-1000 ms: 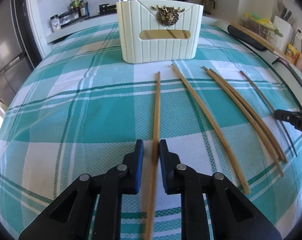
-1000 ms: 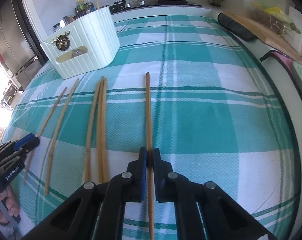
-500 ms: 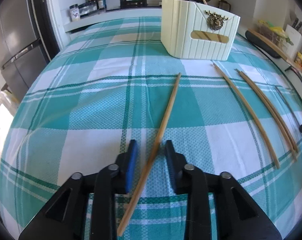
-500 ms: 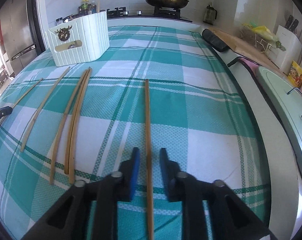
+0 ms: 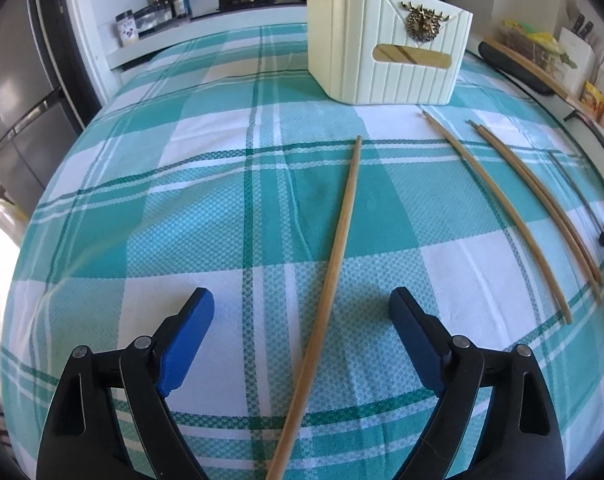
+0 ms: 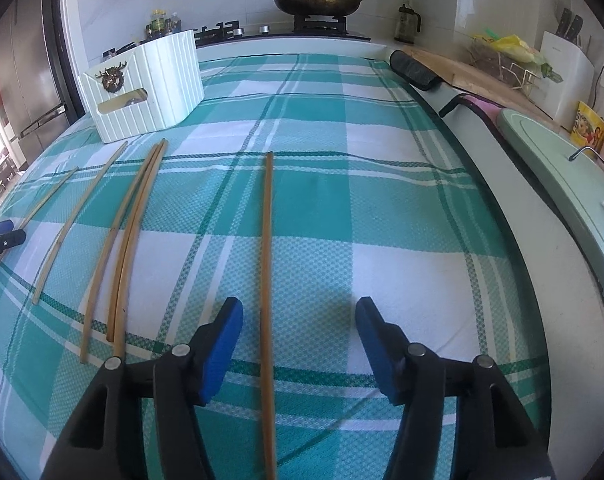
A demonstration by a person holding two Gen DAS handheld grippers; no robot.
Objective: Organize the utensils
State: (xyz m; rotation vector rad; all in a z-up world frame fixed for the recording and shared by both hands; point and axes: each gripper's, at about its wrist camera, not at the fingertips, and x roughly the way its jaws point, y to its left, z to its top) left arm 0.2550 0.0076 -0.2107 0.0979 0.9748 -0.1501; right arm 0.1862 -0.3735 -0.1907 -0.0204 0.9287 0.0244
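Long, thin chopsticks of pale tan bamboo lie on a tabletop (image 5: 206, 208) covered by a teal-and-white checked cloth, each a smooth slender stick with a blunt squared far end. In the left wrist view the left gripper (image 5: 302, 312) has its blue-padded jaws opening wide; one chopstick (image 5: 337, 256) lies flat on the cloth between them, slanting slightly from lower left toward upper right, touched by neither pad. To its right lie a single chopstick (image 5: 497, 208) and then a close pair (image 5: 541, 200) lying side by side, all pointing roughly toward a cream ribbed utensil holder (image 5: 385, 40) that stands at the far end of the cloth, with a gold deer-head emblem and a slot handle on its face. In the right wrist view the right gripper (image 6: 298, 320) also has its jaws opening, and another chopstick (image 6: 268, 280) lies straight on the cloth between them, nearer the left pad yet clear of both. To its left the same pair (image 6: 136, 224) and two further single sticks fan out toward the holder (image 6: 146, 88).
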